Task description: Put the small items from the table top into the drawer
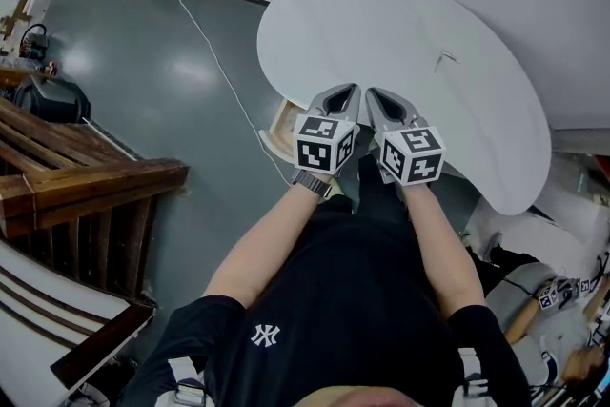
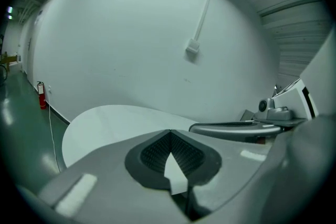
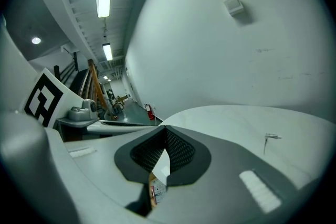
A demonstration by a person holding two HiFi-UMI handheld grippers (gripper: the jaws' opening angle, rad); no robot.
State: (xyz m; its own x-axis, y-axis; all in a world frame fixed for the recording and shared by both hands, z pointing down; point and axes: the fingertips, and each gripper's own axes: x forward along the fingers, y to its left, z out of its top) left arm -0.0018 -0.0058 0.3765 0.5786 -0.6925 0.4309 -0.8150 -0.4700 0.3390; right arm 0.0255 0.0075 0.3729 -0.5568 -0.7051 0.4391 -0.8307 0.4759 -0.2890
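What looks like the open drawer (image 1: 276, 131) juts out below the desk's (image 1: 400, 24) left near edge; its inside cannot be made out. The left tool (image 2: 169, 132) hangs over the desk's near edge with its jaws shut tip to tip and nothing between them. The right tool (image 3: 166, 128) is just beside it over the same edge, also closed and empty.

The only small item (image 1: 444, 60) in sight lies alone on the desk's right half, well apart from both tools. It is thin and wire-like, possibly metal. Its long axis runs roughly away from the person, and a short arm bends off to the right at its far end.

The likely trouble is the pick-up. The item is slim and lies flat on a smooth top, so closing jaws could skid over it, push it towards the desk's far edge, or pinch only the bent arm so that it swings loose. Both tools must open first. Closing across the long stem looks safer than closing along it.
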